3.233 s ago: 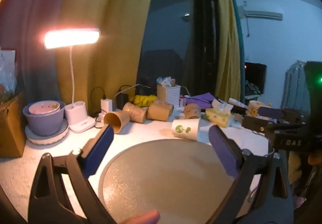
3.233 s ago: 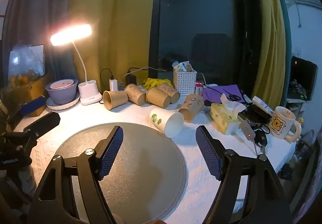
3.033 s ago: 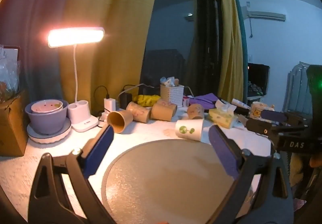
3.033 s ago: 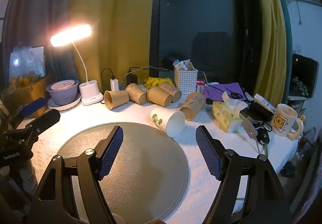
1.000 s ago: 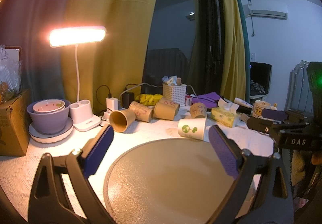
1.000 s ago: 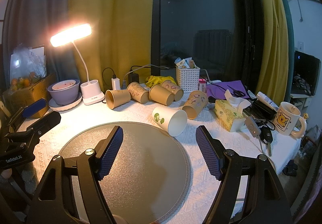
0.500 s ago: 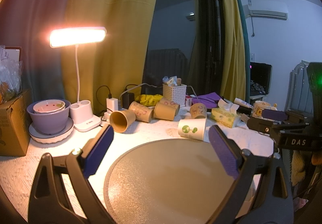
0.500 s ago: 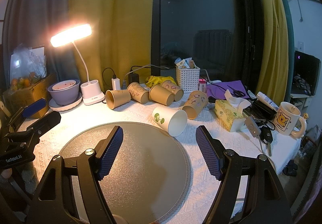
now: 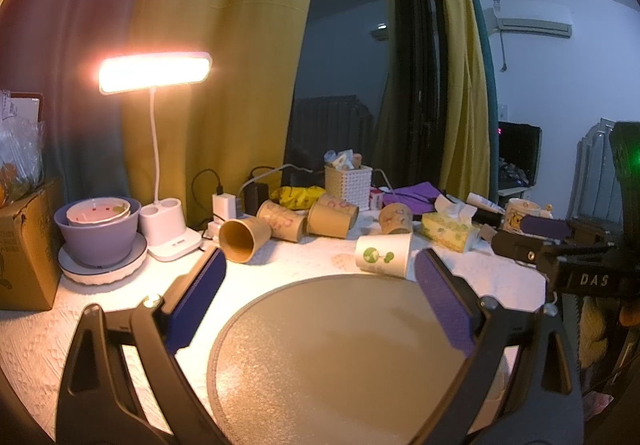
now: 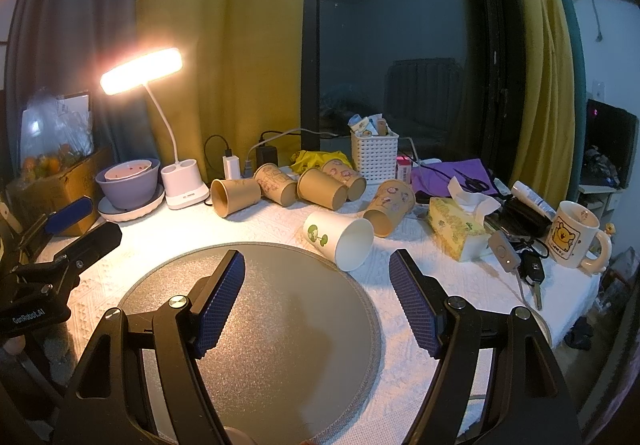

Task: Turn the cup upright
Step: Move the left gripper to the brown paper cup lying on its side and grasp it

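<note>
Lamp-lit cluttered surface (image 10: pixel 280 229): white cup (image 10: pixel 339 240) is seen lying sideways at round mat's (image 10: pixel 260 325) far edge; both grippers' (image 10: pixel 316 299) (image 9: pixel 318 299) jaws are held apart, empty. Thin walls may be crushed, or cup rolled away.

Left tool (image 9: pixel 320 297) and right tool (image 10: pixel 316 295): black angular plastic frames showing triangular cut-outs and silver screw heads, each carrying two textured dark-blue finger pads (image 10: pixel 222 299). White lettering is marking both frames; a green light is glowing on the right tool.
</note>
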Available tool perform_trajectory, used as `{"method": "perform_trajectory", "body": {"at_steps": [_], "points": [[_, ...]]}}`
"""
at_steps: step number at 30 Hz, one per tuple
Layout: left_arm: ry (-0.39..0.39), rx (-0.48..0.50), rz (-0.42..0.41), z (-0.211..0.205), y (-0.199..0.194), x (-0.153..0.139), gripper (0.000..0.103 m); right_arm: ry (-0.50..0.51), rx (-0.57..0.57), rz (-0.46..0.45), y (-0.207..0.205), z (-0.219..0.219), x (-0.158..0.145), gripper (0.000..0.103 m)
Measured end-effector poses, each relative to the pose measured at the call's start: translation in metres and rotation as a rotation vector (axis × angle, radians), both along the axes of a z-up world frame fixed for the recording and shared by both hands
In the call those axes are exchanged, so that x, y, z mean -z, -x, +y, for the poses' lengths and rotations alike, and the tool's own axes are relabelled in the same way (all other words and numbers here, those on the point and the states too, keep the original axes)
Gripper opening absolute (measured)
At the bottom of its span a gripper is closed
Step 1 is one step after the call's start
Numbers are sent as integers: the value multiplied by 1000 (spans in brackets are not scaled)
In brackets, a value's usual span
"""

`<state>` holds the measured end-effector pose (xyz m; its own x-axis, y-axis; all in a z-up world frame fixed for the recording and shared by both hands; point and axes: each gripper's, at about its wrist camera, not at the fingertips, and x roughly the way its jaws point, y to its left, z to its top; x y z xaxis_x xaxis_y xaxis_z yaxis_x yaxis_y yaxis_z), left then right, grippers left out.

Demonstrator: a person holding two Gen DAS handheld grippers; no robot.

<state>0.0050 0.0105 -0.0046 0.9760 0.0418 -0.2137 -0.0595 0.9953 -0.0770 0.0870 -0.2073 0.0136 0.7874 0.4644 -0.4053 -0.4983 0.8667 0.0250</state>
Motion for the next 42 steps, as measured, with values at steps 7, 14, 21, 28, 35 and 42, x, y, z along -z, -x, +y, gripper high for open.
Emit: {"method": "perform_trajectory", "body": {"at_steps": [7, 14, 21, 28, 35, 42], "points": [[24, 2, 124, 18, -29, 1, 96, -3, -11, 26, -25, 4, 4, 78], [-69, -1, 269, 36, -83, 3, 96, 2, -30, 100, -79, 13, 16, 78], [-88, -3, 374, 62, -148, 9, 96, 15, -46, 180, -132, 29, 32, 78], [-152, -42, 425, 85, -213, 19, 96, 32, -55, 189, -173, 41, 31, 78], [-199, -46, 478, 108, -274, 41, 96, 33, -81, 210, -202, 53, 33, 78], [-213, -29, 553, 118, -307, 69, 96, 27, -76, 247, -213, 54, 41, 78]]}}
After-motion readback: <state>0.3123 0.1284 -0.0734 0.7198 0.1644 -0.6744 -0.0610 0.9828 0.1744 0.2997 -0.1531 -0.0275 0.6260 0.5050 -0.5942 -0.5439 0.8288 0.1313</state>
